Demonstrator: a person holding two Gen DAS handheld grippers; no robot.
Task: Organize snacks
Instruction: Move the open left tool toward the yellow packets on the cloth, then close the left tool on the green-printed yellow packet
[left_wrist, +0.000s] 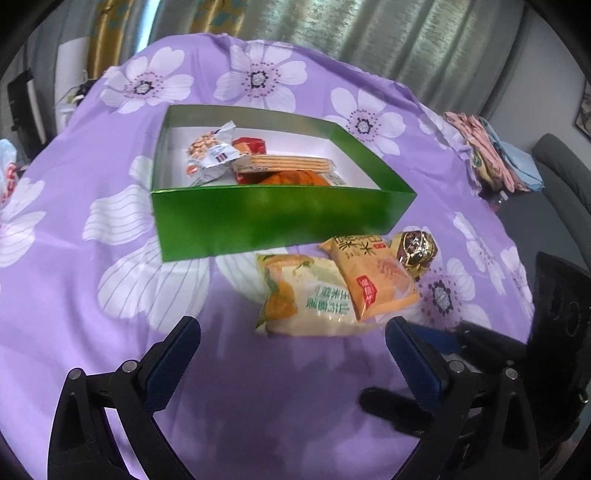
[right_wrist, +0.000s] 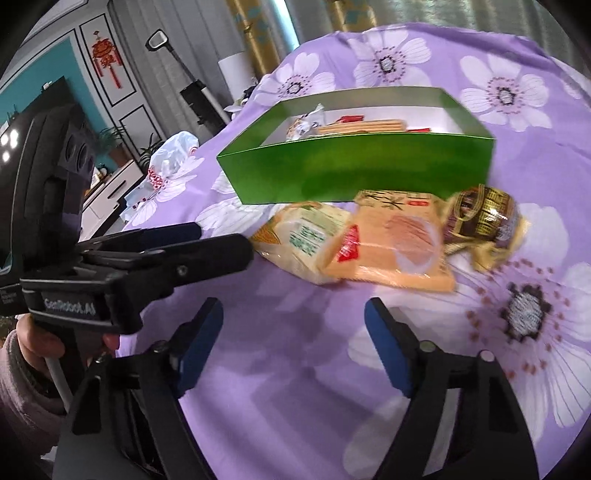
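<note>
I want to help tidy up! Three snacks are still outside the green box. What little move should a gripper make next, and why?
Probably ease the right gripper forward onto the orange packet. Its jaws are open with nothing between them, and that packet lies on top of the pale packet, straight ahead, in front of the green box.

A purple cloth (left_wrist: 258, 387) printed with large white flowers covers the surface. Folded patterned fabrics (left_wrist: 491, 151) lie at its far right edge, a white plastic bag (right_wrist: 170, 162) at its left. Beyond hang grey curtains (left_wrist: 406, 33); a red knot ornament (right_wrist: 105, 55) decorates the wall panel.
</note>
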